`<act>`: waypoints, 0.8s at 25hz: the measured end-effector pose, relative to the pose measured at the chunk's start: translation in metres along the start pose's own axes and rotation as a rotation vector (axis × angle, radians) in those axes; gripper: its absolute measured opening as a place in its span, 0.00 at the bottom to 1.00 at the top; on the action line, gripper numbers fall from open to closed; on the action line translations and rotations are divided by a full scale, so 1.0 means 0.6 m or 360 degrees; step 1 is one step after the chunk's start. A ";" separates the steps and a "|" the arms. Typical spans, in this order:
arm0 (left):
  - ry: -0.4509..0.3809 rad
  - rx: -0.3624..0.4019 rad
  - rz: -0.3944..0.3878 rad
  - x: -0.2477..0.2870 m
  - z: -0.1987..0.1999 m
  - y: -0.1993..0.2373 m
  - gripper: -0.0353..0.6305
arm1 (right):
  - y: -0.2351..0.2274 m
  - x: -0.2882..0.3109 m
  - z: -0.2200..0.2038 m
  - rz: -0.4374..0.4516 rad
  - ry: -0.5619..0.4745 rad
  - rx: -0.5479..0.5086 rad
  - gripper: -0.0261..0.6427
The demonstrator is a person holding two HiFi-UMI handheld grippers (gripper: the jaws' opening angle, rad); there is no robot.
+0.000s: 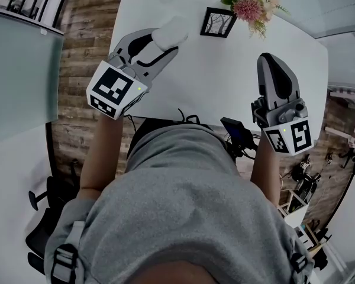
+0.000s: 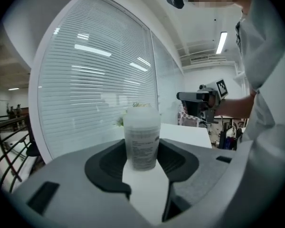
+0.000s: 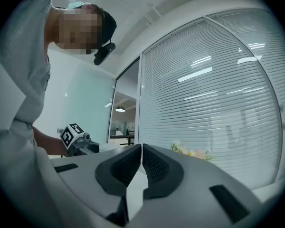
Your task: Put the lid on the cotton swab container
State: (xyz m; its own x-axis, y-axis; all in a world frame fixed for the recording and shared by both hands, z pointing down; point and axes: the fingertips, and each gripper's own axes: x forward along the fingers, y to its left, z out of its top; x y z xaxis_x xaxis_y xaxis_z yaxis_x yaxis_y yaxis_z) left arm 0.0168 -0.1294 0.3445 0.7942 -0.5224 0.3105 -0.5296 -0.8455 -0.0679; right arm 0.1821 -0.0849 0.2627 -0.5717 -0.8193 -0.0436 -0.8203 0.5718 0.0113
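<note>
The left gripper [image 2: 142, 156] is clasping the upright swab container [image 2: 141, 134], its lid [image 2: 141, 115] sitting on top; the head view is showing only a white blur there, while the right gripper [image 3: 141, 151] is hanging clenched, empty, flowers [image 1: 248, 5] lying beyond

Frosted translucent plastic container [image 2: 141, 141], matt white table [image 1: 225, 76], wood-plank floor [image 1: 86, 22]

Container [image 2: 141, 139] label print too blurred to read; its base is hidden behind my left gripper [image 2: 143, 158] jaws. Top too hazy to tell capped or not. Head view: flowers [image 1: 248, 2] cut by top edge, my torso [image 1: 183, 206] hides table [image 1: 225, 76] near edge.
</note>
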 end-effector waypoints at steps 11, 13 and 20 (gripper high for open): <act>-0.0012 -0.0024 0.0227 -0.019 -0.022 0.040 0.35 | -0.007 -0.013 0.012 -0.0102 -0.0070 -0.0041 0.08; 0.0011 -0.0015 0.0236 -0.014 -0.032 0.041 0.35 | -0.009 -0.016 0.011 -0.0117 -0.0078 -0.0046 0.08; 0.0066 -0.0041 0.0259 0.006 -0.068 0.052 0.35 | -0.018 -0.019 -0.008 -0.0153 -0.0052 -0.0029 0.08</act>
State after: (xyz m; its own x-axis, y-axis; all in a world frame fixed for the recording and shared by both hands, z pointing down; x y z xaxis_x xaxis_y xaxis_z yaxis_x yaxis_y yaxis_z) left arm -0.0090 -0.1530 0.3822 0.6845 -0.6467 0.3365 -0.6581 -0.7467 -0.0962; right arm 0.1975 -0.0822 0.2681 -0.4899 -0.8683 -0.0776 -0.8716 0.4896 0.0239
